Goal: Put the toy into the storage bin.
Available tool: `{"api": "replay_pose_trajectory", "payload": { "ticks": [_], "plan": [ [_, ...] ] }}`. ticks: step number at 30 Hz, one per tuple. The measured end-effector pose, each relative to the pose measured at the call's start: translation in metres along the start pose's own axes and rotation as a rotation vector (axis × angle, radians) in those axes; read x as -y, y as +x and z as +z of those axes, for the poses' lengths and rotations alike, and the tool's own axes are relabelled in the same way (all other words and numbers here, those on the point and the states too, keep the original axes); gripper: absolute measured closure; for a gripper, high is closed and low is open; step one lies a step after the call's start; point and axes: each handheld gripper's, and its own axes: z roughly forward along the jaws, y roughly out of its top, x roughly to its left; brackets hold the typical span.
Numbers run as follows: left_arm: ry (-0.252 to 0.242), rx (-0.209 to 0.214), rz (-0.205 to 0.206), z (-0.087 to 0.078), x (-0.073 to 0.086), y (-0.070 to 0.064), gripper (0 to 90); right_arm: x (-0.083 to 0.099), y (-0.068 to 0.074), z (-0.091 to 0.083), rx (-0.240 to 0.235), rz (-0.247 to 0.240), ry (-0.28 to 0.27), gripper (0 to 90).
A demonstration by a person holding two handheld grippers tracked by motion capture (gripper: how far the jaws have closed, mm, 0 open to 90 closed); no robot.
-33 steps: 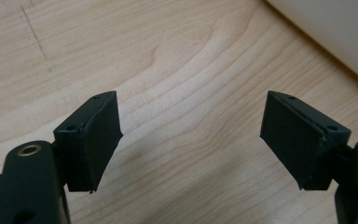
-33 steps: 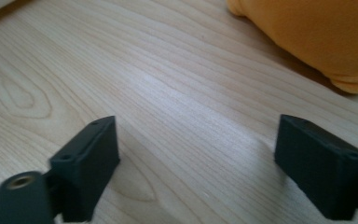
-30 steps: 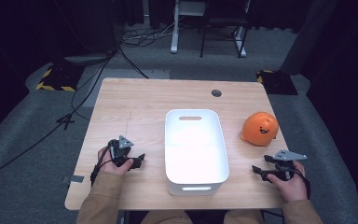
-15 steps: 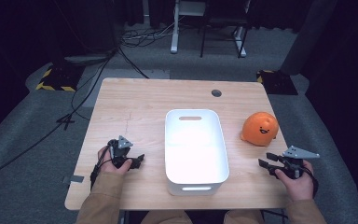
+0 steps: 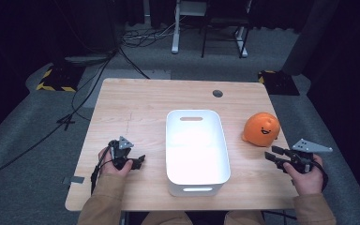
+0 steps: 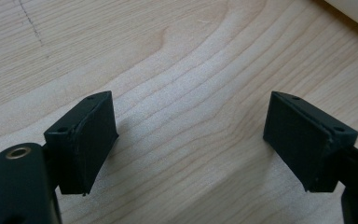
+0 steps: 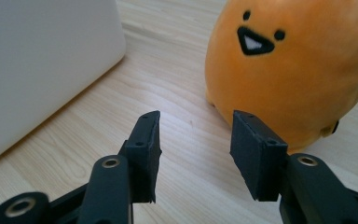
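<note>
My left gripper (image 5: 138,161) rests low on the surface (image 5: 140,108), jaws spread wide w/ nothing between them. Mid-surface sits the white bin (image 5: 196,145), looks empty. Right of it, just beside, the orange plush toy (image 5: 261,129) stands on the wood, untouched. My right gripper (image 5: 273,154) points at it from close by, jaws partly spread, nothing pinched. So, as I read it: approach underway; grab + drop into bin left.
</note>
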Motion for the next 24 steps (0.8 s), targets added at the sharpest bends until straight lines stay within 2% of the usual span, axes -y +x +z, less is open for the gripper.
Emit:
{"api": "replay_pose_trajectory", "payload": {
  "ticks": [1, 10, 11, 14, 15, 17, 22, 24],
  "plan": [
    [0.000, 0.000, 0.000, 0.000, 0.000, 0.000, 17.6, -0.004, 0.000, -0.001, 0.003, 0.000, -0.015, 53.9],
    [0.000, 0.002, -0.001, 0.000, 0.000, 0.000, 17.6, -0.024, -0.005, -0.005, 0.005, -0.018, -0.035, 54.7],
    [0.000, 0.000, 0.000, 0.000, 0.000, 0.000, 17.5, -0.026, -0.007, -0.005, 0.008, -0.033, -0.036, 54.8],
    [0.000, 0.000, 0.000, 0.000, 0.000, 0.000, 17.5, -0.032, -0.008, -0.005, 0.008, -0.032, -0.044, 54.9],
    [0.000, 0.000, 0.000, 0.000, 0.000, 0.000, 17.6, -0.037, -0.011, -0.007, 0.011, -0.051, -0.034, 55.0],
    [0.000, 0.002, -0.001, 0.000, 0.000, 0.000, 17.6, -0.043, -0.014, -0.008, 0.019, -0.057, -0.037, 55.2],
    [0.000, 0.000, 0.000, 0.000, 0.000, 0.000, 17.6, -0.052, -0.022, -0.012, 0.027, -0.056, -0.047, 55.5],
    [0.000, 0.000, -0.001, 0.000, 0.000, 0.000, 17.6, -0.058, -0.027, -0.013, 0.028, -0.037, -0.055, 55.6]
  ]
}}
